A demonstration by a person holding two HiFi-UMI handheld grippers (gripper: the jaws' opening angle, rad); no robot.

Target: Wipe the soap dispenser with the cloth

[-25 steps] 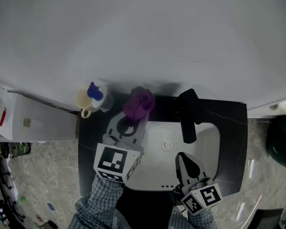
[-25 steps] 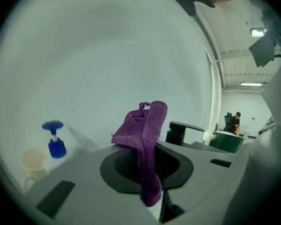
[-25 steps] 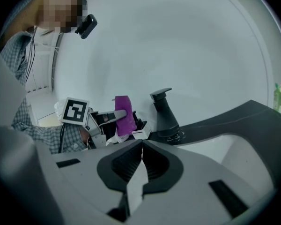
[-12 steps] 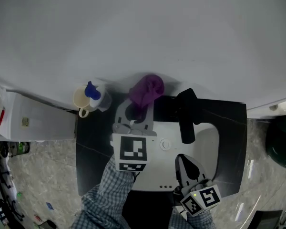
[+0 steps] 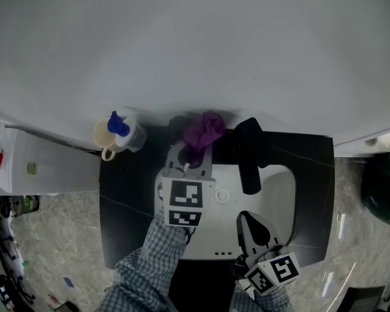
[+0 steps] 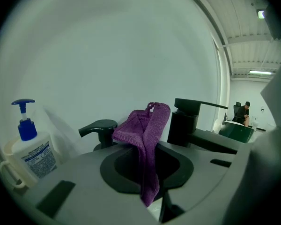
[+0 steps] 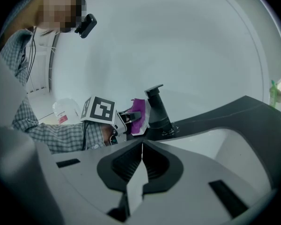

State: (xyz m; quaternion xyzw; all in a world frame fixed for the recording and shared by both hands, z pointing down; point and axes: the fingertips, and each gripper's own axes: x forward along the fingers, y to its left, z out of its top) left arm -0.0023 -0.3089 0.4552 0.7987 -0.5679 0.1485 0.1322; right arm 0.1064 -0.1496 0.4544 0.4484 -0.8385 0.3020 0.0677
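White wall fills the top of the head view; below it sits a dark counter with a white sink basin and a black faucet. The left gripper is clamped on a purple cloth, with the bunched end pushed forward at mid-frame. That's likely so the fabric, not the jaws, meets the black pump soap dispenser just left of it. The right gripper is closed with nothing in it, parked low over the basin — probably just out of the way.

The left gripper view shows the dispenser spout clear beside the cloth — contact can't be confirmed — while the head view half hides it. A blue-pump bottle in a cup stands apart at the left. Only the right gripper view shows the person's checked sleeve.
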